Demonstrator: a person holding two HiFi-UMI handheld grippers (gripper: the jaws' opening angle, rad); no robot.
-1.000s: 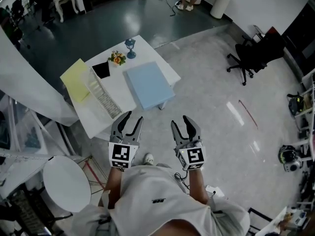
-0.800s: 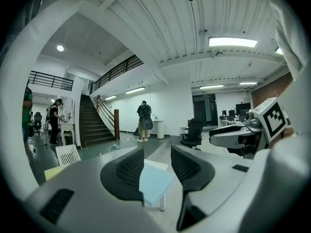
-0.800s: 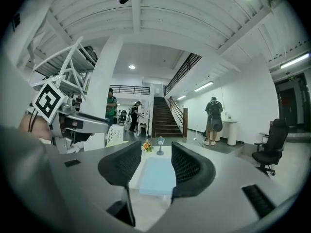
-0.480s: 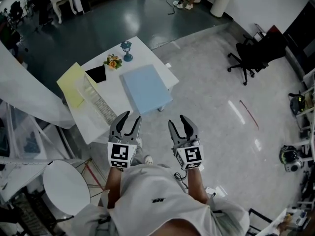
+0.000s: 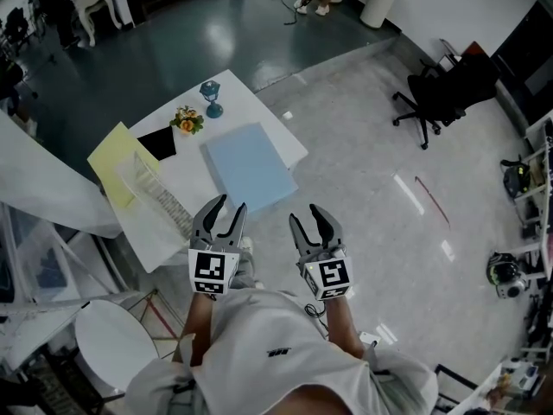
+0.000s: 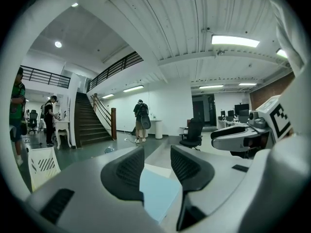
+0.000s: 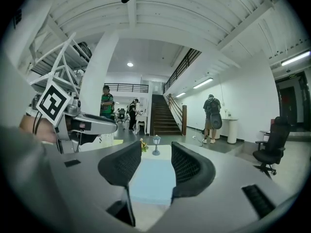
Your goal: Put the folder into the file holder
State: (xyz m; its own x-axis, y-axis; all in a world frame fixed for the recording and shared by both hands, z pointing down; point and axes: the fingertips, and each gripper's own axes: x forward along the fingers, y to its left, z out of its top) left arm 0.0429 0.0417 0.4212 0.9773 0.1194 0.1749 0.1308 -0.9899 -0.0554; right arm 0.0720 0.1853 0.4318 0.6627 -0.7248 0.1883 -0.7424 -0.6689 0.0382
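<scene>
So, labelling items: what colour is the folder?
The folder is light blue; head view shows it best.

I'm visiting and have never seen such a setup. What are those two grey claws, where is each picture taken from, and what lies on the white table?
There is no robot: a person holds a two-jaw tool in each hand, the left gripper and the right gripper. The cubes with square markers are part of them. The head view comes from a camera on the person's head, looking down. The two gripper views come from cameras riding on each gripper, looking along its jaws. Both pairs of jaws stand apart and hold nothing. Ahead stands a white table with a light blue folder, a clear file holder, a yellow sheet, a small bunch of flowers and a blue ornament.
</scene>
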